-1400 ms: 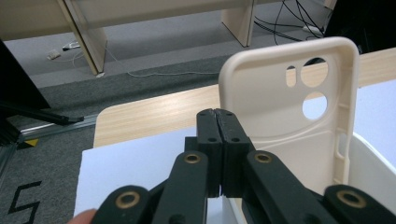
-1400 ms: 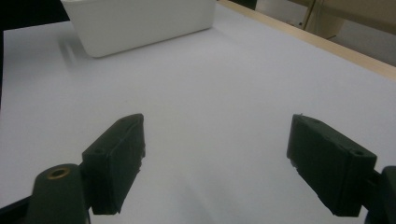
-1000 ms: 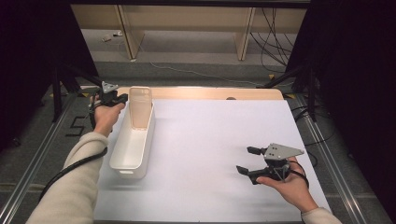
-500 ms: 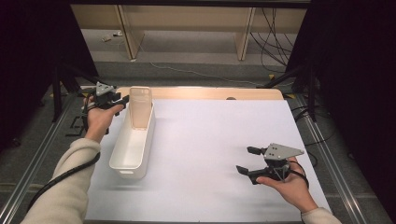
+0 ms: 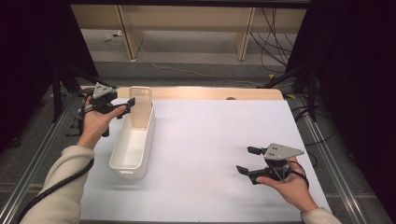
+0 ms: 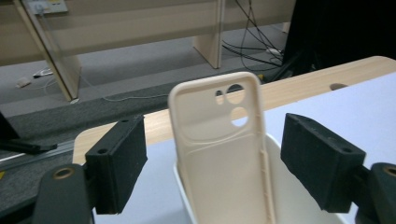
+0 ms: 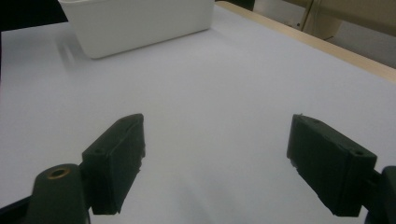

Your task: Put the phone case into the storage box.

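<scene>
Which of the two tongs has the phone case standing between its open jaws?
The left tongs: the cream phone case stands in the white bin between them. The right tongs hover over bare table.

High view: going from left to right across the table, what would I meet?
Left gripper → phone case standing upright at the far end of the white bin → bare white table → right gripper.

A phone case (image 5: 140,107) stands upright in the far end of a bin (image 5: 132,148) on the table's (image 5: 210,130) left side.
</scene>
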Available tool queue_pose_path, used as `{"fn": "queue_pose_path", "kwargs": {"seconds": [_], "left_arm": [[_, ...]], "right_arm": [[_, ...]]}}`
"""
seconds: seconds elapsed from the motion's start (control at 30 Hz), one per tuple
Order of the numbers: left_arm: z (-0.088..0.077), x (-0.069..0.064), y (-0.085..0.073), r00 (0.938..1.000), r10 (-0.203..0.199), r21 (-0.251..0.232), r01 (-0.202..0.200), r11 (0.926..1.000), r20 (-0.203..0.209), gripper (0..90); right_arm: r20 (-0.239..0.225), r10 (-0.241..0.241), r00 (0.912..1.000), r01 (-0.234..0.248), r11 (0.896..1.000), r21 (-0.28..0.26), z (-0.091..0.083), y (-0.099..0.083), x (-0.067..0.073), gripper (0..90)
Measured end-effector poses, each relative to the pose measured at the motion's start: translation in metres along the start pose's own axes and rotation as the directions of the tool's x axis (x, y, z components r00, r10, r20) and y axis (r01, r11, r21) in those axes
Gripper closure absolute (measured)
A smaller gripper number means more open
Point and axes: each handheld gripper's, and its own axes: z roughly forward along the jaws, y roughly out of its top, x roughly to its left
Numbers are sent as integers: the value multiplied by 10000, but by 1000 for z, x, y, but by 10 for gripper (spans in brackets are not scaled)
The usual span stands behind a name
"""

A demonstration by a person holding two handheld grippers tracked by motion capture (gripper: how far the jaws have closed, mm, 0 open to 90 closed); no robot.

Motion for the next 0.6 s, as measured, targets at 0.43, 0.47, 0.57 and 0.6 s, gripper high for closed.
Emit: {"fn": "queue_pose_path", "kwargs": {"seconds": [0.43, 0.47, 0.57, 0.6], "left_arm": [[-23, -18, 4, 9986, 403, -200, -397, 9990, 333, 102], [-24, -19, 4, 9984, 429, -225, -422, 9989, 357, 102], [-28, -22, 2, 9980, 511, -282, -500, 9983, 385, 104], [-29, -23, 2, 9978, 527, -303, -515, 9982, 410, 106]], "right_arm": [[11, 25, 10000, -25, 10000, -21, 0, 0, 0, 205], [-1, 29, 10000, -29, 10000, -34, 0, 0, 0, 205], [4, 25, 10000, -25, 10000, -57, 0, 0, 0, 205], [6, 26, 10000, -26, 10000, -53, 0, 0, 0, 205]]}}
